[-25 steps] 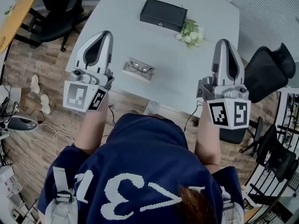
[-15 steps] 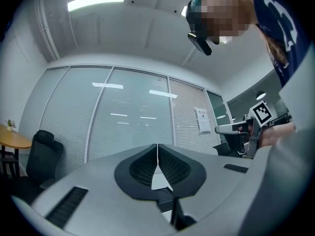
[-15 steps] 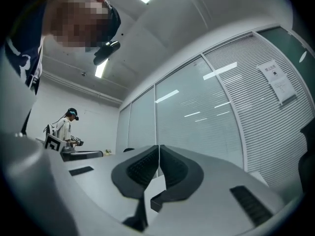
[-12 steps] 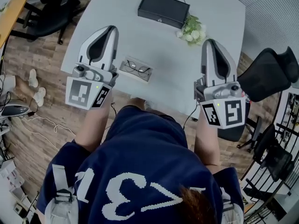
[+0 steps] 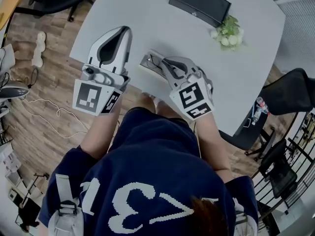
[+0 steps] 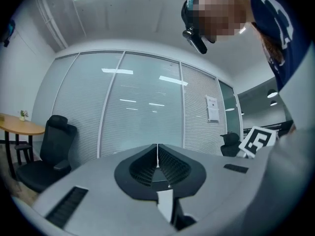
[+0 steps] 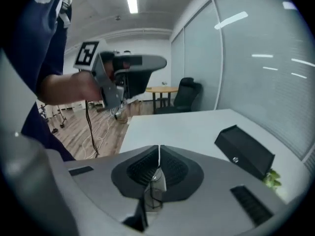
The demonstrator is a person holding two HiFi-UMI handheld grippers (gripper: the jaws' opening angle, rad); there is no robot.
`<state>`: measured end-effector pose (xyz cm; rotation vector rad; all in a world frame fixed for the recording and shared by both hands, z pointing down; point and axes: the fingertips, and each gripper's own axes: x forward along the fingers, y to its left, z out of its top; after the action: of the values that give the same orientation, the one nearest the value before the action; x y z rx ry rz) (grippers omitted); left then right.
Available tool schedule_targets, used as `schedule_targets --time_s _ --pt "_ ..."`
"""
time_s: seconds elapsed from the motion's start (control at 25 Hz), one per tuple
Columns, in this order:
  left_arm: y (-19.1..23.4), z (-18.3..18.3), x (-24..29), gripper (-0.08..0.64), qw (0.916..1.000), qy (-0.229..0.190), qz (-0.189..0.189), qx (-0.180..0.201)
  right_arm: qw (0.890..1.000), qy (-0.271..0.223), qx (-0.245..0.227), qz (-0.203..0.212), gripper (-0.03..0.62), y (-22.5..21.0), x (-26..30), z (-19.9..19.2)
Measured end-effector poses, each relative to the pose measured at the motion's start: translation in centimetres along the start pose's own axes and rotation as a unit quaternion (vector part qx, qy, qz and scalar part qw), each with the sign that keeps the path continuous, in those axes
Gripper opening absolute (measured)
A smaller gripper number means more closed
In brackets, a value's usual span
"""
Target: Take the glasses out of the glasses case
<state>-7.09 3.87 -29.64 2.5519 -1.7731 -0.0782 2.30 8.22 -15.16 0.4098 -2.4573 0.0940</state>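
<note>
Grey and wide, the table [image 5: 162,28] is set on a wood floor [image 5: 54,82] in an office; a black chair [image 5: 290,90] is seen to the right of the case, and a glass wall with blinds [image 6: 138,117] is shown in the left gripper view. The open case [image 5: 146,63] lies near the person's edge of the table; the glasses [image 5: 156,61] are lying in it, not yet taken out. The right gripper [image 5: 161,64] is held over the case and tilted down at it, its jaws closed together on nothing. The left gripper [image 5: 123,30] is held level, left of the case, its jaws likewise together and empty. By judgement, the right jaws must be parted before any grip can be taken; the frame is best pinched at the bridge or a temple, the lenses left untouched, and lifted straight up; the light case may be dragged along, so it could be steadied by the left gripper. Well beyond the case, a box [image 5: 199,4] and flowers [image 5: 227,31] are set.
</note>
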Motion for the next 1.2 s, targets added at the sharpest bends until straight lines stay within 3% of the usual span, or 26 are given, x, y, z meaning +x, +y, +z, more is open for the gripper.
schedule_targets --time_s 0.12,0.28,0.36,0.4,0.64,0.84,1.08,1.2 --pt "1.3 -1.2 -1.5 0.020 0.9997 0.014 0.016 -0.011 0.996 0.080 0.000 0.042 0.028 2.8 3.8 -4.5" --pt "2.7 -2.7 -3.2 0.020 0.9988 0.029 0.032 -0.023 0.984 0.175 -0.023 0.030 0.031 3.3 6.8 -9.3" --pt "3.3 -3.3 -3.8 0.020 0.9983 0.035 0.038 -0.027 0.978 0.206 -0.027 0.029 0.117 3.3 7.5 -10.5" --pt "3.5 -3.6 -4.1 0.020 0.9981 0.037 0.040 -0.029 0.975 0.219 -0.030 0.030 0.140 3.4 7.8 -10.9" --pt "4.3 -4.2 -4.9 0.020 0.9973 0.040 0.051 -0.034 0.961 0.267 -0.071 0.016 0.136 2.8 9.0 -12.0" --pt "5.0 -4.6 -5.5 0.020 0.9967 0.043 0.057 -0.038 0.938 0.313 -0.150 0.016 0.111 3.0 9.6 -13.4" --pt "5.5 -4.5 -6.0 0.020 0.9964 0.041 0.064 -0.037 0.947 0.297 -0.122 0.026 0.069 3.3 9.4 -13.3" --pt "5.6 -3.8 -6.1 0.020 0.9969 0.035 0.063 -0.032 0.965 0.246 -0.092 0.021 0.061 3.0 8.8 -10.9"
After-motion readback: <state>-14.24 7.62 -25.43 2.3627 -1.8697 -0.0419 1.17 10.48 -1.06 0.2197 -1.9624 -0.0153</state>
